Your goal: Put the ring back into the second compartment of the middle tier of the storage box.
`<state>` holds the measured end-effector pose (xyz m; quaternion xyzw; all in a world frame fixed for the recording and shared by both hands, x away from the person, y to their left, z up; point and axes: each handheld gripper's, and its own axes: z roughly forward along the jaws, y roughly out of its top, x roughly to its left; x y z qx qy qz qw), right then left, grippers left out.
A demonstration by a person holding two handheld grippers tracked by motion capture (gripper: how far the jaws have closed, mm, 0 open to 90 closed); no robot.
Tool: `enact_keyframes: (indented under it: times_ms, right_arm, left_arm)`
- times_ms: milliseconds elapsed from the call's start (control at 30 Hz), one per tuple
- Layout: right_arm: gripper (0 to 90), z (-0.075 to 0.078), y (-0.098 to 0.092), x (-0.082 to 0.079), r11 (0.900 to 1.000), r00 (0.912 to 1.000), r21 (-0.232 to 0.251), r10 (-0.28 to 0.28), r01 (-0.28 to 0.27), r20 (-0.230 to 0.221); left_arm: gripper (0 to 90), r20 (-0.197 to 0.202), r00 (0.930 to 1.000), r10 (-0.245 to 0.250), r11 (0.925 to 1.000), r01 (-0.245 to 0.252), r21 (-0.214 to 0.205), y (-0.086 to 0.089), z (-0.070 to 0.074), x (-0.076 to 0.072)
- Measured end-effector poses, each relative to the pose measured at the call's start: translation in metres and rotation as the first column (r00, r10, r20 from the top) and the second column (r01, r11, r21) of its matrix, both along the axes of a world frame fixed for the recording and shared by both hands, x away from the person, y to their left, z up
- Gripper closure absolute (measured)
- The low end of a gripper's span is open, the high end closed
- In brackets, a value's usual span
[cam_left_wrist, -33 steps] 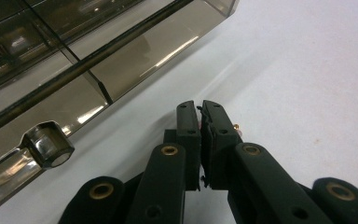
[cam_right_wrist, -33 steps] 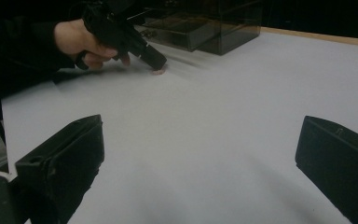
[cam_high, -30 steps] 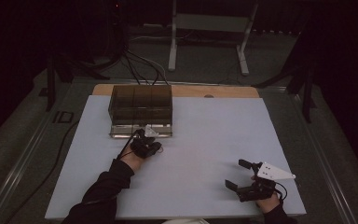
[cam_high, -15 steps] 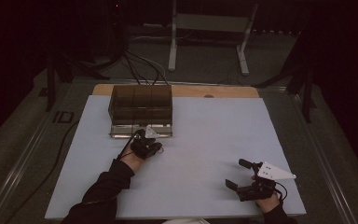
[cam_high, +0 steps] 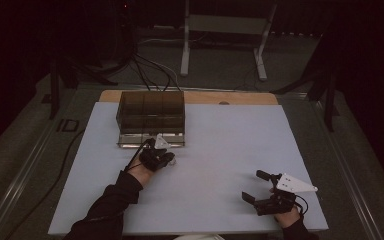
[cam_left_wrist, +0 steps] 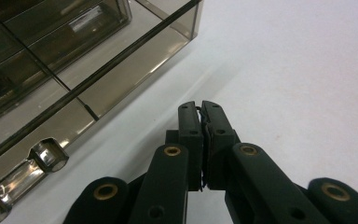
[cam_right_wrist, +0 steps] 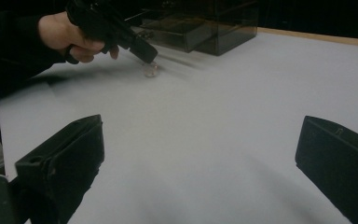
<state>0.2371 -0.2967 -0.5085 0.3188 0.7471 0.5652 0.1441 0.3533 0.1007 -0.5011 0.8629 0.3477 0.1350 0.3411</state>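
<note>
While the left gripper [cam_high: 164,156] sits closed just in front of the smoked drawer box [cam_high: 151,117], a small clear object [cam_right_wrist: 149,70] lies at its tips on the white tabletop [cam_high: 220,140]; held or not, can't tell. Right gripper [cam_high: 258,187] rests wide apart, empty, well away.

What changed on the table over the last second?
Nothing visibly changed. The left gripper stays shut next to the smoked plastic drawer box, with a small clear thing on the white board at its tip; what it is cannot be told. The right gripper stays open near the front edge, holding nothing.
</note>
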Motion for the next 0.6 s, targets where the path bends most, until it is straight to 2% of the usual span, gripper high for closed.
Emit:
enact_keyframes:
  times_ms: [200,600]
  right_arm:
    - [1.0,0.0,0.0,0.0,1.0,1.0,0.0,-0.002,0.002,-0.001]
    - [1.0,0.0,-0.001,0.0,1.0,1.0,0.002,-0.007,0.007,-0.001]
  left_arm:
    - [90.0,-0.004,1.0,-0.001,0.9997,0.001,-0.024,0.002,0.005,-0.003]
    - [90.0,0.005,0.9989,-0.047,0.9988,0.047,-0.012,0.003,0.013,-0.008]
